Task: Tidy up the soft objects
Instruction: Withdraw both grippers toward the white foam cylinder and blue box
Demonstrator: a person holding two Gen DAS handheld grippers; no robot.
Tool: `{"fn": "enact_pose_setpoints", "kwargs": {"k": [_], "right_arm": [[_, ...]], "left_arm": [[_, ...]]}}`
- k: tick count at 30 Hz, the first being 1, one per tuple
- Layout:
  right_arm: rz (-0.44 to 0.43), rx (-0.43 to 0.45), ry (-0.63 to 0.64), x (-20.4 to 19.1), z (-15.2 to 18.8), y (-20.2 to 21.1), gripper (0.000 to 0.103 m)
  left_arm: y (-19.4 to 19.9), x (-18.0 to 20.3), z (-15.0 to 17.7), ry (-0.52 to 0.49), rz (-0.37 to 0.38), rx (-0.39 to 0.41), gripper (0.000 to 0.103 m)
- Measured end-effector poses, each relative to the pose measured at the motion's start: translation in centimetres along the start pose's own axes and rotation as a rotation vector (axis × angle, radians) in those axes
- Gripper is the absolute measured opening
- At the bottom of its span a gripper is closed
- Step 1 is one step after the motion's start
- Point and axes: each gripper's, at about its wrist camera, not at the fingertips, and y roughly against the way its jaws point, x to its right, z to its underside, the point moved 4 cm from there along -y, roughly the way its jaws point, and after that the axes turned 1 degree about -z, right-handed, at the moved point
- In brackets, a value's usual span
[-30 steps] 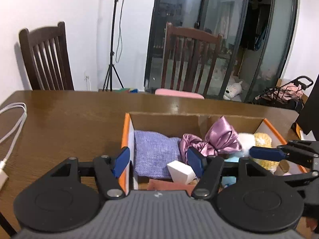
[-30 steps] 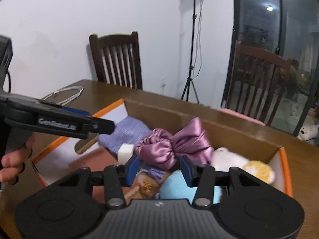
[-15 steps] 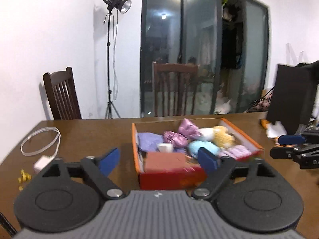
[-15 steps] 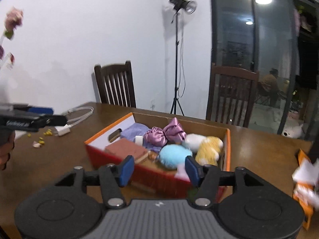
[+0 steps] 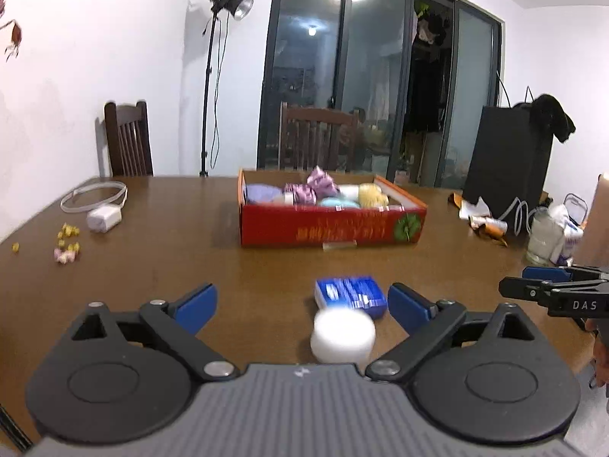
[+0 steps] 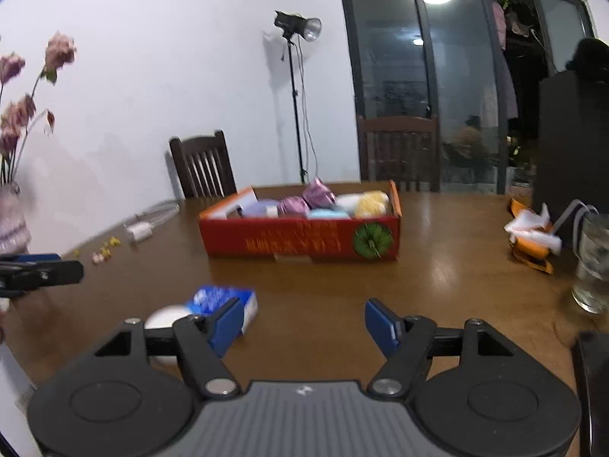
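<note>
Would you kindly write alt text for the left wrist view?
The open left gripper hangs over a wooden table, with a blue packet and white round object between its fingers. Beyond stands a red box of soft items.

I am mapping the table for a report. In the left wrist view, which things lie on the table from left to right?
Coiled white cable with its white charger → red cardboard box of soft things → crumpled orange and white wrapper → clear glass jar.

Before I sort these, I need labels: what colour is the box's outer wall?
Red box, with yellow lettering and a green emblem; the right wrist view shows it best.
</note>
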Motion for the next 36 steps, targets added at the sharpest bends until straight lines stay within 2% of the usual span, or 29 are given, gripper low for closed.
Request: {"fn": "enact_pose_setpoints", "kwargs": {"k": [4, 9, 14, 19, 25, 29, 33, 36], "right_arm": [[-0.028, -0.021, -0.024, -0.6, 1.9, 1.3, 0.07], [-0.043, -0.019, -0.003, -1.5, 2.2, 1.7, 0.07], [-0.047, -0.023, -0.012, -1.5, 2.1, 1.3, 0.07], [-0.052, -0.057, -0.012, -1.6, 2.4, -0.6, 0.07], [-0.058, -0.088, -0.022, -1.5, 2.2, -3.3, 0.07], [-0.055, -0.107, -0.035, -1.4, 1.9, -5.4, 0.069], [-0.085, -0.117, -0.042, -1.8, 1.6, -7.1, 0.068], [-0.103, -0.127, -0.039, -2.4, 1.5, -8.6, 0.067]], "left_arm": [[1.1, 0.1, 1.1, 0.003, -0.015, -0.011, 0.098], [1.3, 0.7, 1.8, 0.0, -0.011, -0.027, 0.098], [-0.1, 0.9, 1.8, 0.018, 0.019, -0.045, 0.098], [-3.1, 1.4, 1.7, 0.021, 0.036, -0.077, 0.098], [-7.1, 1.5, 2.5, 0.049, 0.067, -0.151, 0.089], [-8.9, 1.4, 2.9, 0.069, 0.088, -0.192, 0.072], [-10.2, 0.5, 3.3, 0.146, 0.156, -0.216, 0.07], [-11.4, 0.2, 3.6, 0.17, 0.167, -0.24, 0.07]]}}
